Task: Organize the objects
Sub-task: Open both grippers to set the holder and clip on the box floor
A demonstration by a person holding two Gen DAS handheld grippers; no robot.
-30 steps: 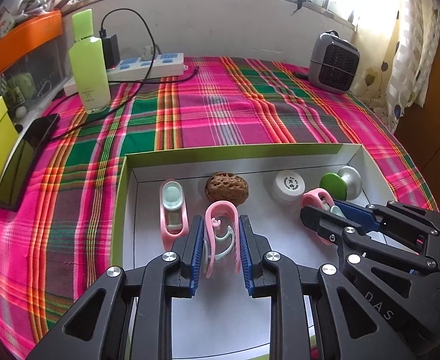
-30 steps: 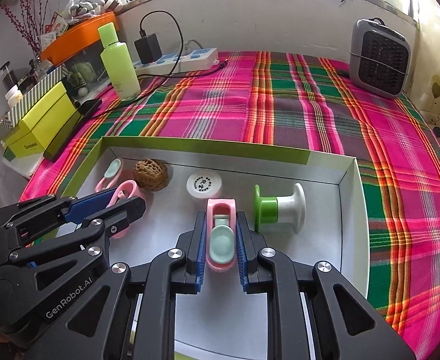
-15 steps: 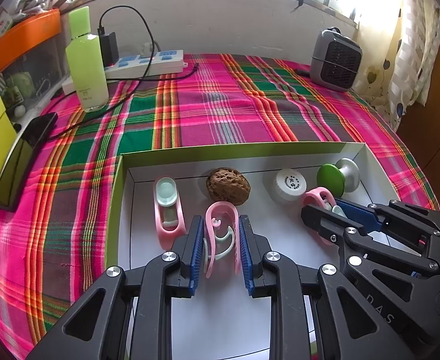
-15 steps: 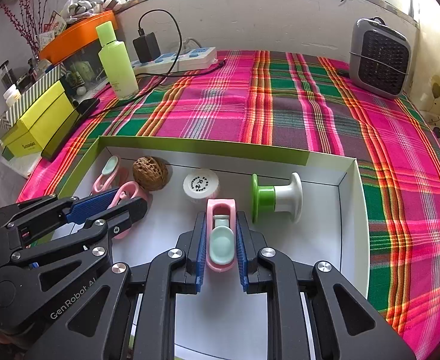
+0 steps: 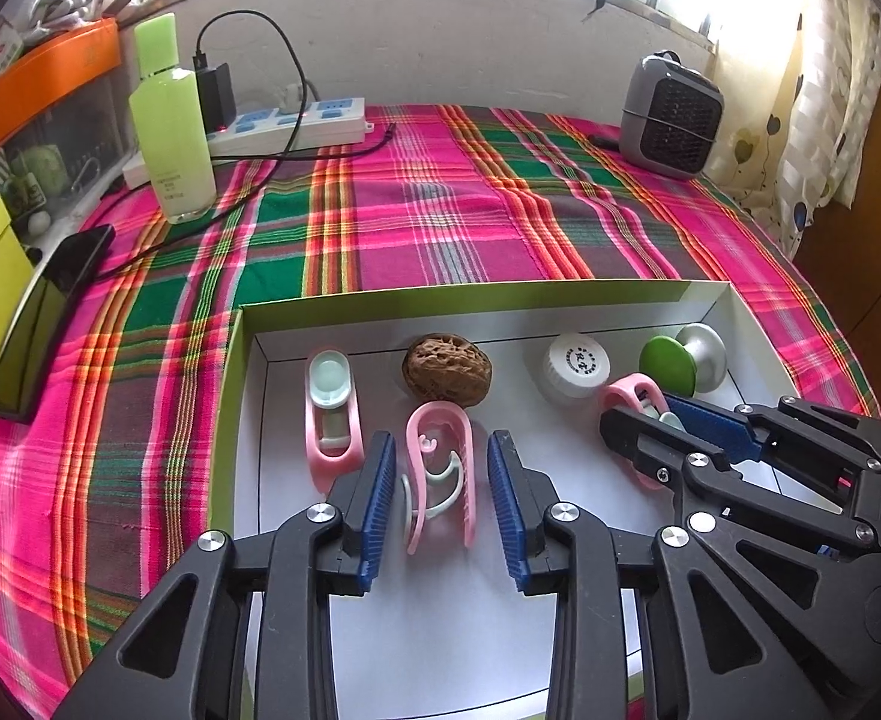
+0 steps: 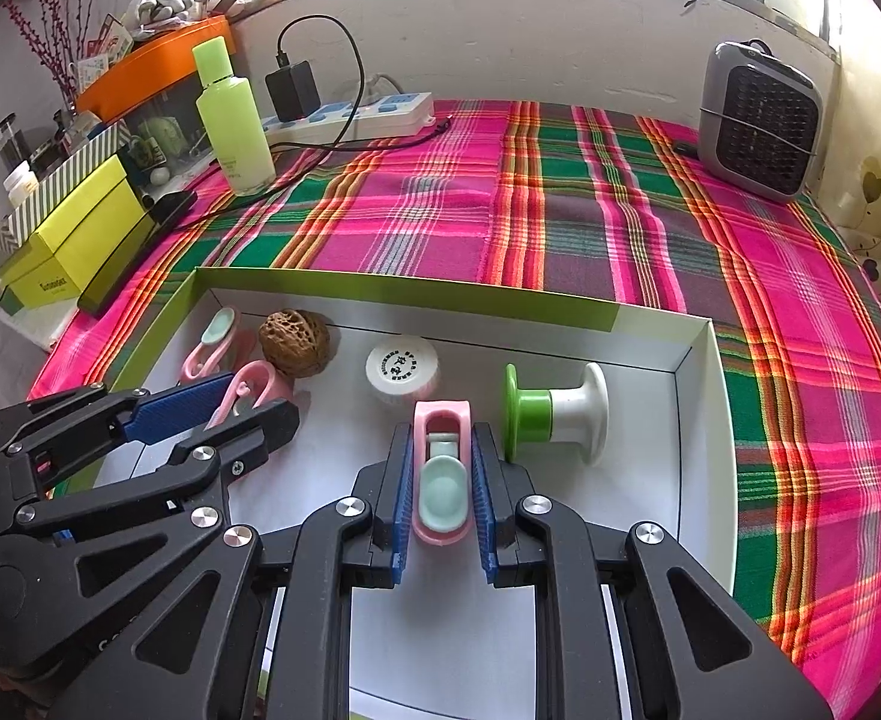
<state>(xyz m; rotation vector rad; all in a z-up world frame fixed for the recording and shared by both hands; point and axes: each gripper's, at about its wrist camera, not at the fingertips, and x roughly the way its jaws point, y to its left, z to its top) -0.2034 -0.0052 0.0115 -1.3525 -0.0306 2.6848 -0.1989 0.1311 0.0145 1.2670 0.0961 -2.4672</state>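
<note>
While lying in the white tray (image 5: 740, 324), freed pink clip (image 5: 440, 468) between left gripper (image 5: 442, 468) jaws just opening; right gripper (image 6: 440, 468) clamped on second pink clip (image 6: 442, 468).

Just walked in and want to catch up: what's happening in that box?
A person is sorting small items in a shallow box with two handheld grippers. The left gripper has just been opening, its pads now clear of a pink clip on the box floor. The right gripper is shut on another pink clip.
</note>
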